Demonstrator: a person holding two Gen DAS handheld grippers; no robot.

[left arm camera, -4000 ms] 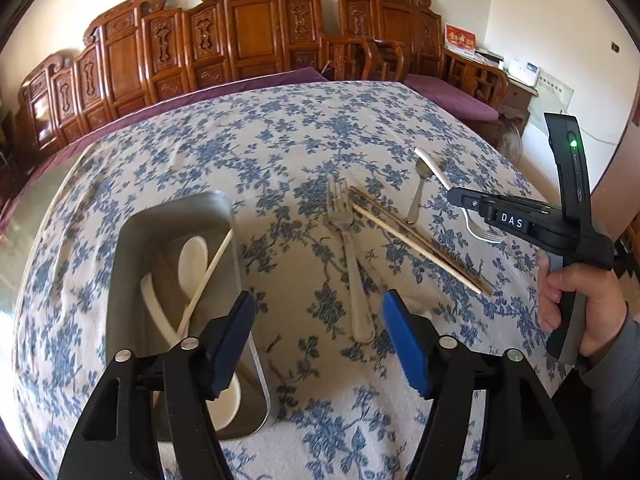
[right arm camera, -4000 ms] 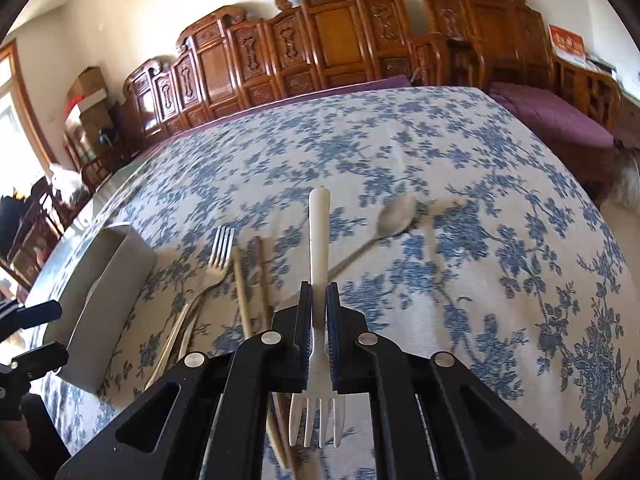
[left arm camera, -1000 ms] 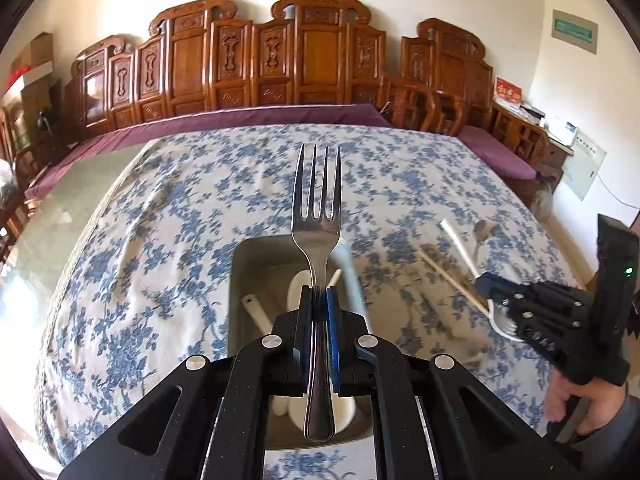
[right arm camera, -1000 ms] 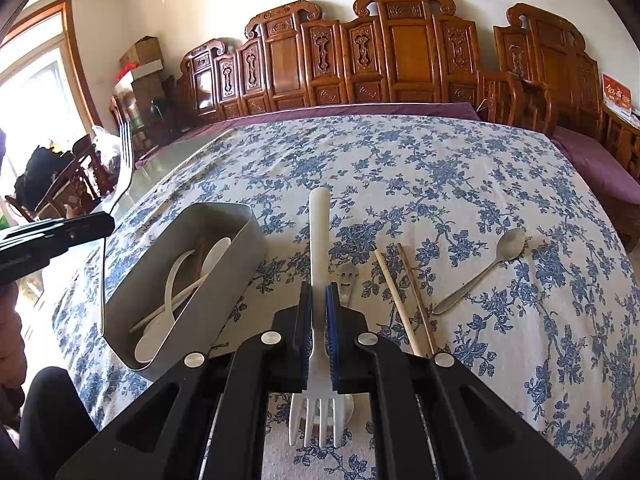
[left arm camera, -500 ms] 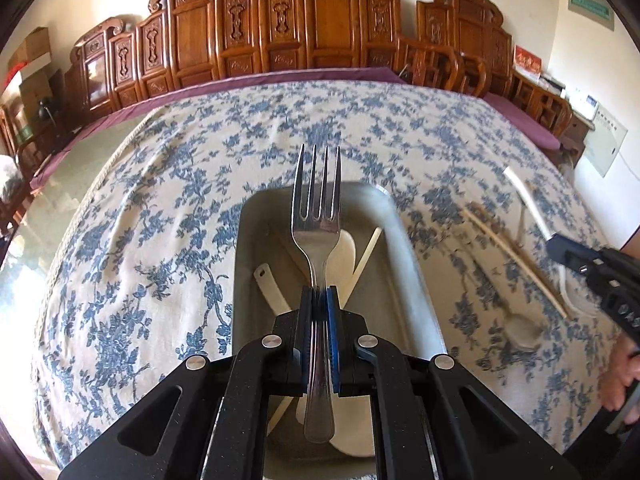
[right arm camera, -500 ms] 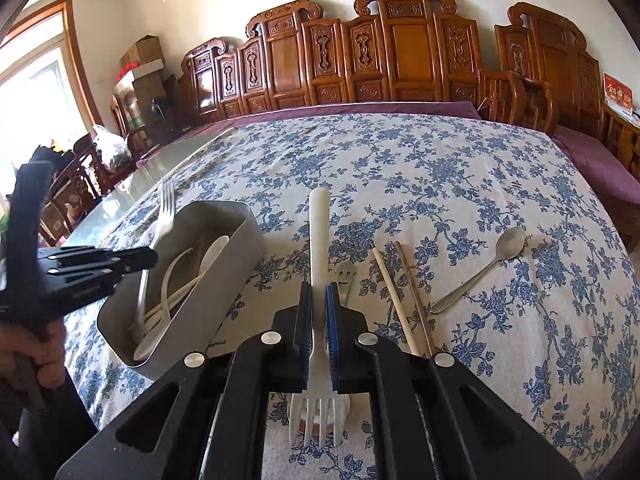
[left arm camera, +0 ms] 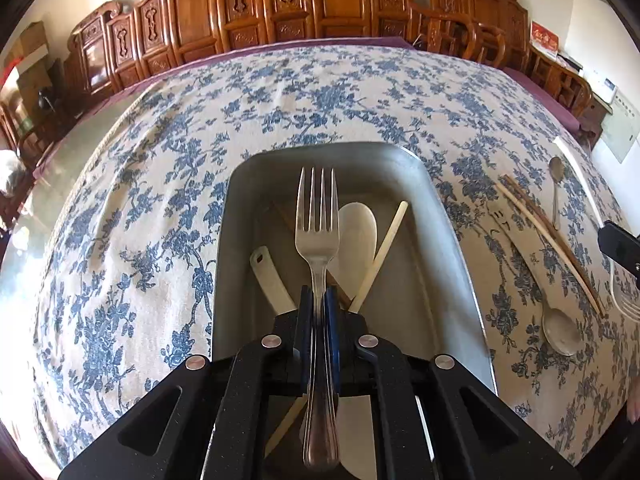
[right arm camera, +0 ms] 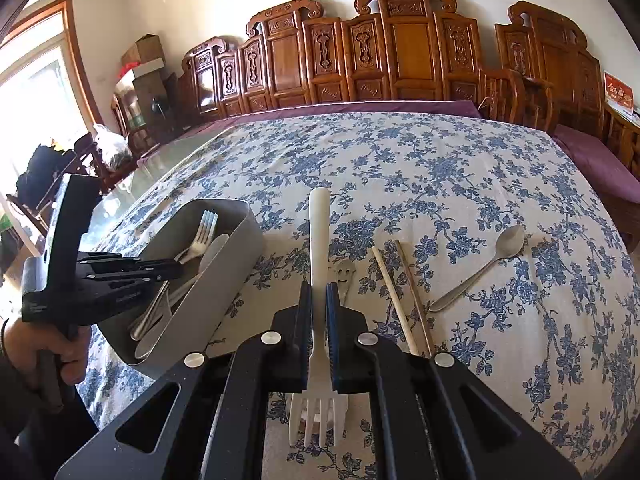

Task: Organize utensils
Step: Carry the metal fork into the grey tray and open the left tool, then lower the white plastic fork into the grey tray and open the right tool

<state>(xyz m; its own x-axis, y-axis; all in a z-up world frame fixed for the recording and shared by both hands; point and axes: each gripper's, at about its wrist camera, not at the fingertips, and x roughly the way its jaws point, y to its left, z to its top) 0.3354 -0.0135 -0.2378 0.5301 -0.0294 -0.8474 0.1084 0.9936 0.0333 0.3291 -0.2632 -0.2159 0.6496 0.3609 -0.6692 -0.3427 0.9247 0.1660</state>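
Left gripper (left arm camera: 319,312), clamped on the steel fork (left arm camera: 317,224), now hangs low over the tray (left arm camera: 444,248); a second ago it was higher, tines above the far rim. Let go from here, the fork could clatter onto the white spoon (left arm camera: 357,232) and chopstick (left arm camera: 382,254) already inside, or bounce out. Right gripper (right arm camera: 319,312), unmoved, pinches the white fork (right arm camera: 319,240) tines-back; its long handle could catch the chopsticks (right arm camera: 404,300) or spoon (right arm camera: 480,270) on the cloth.
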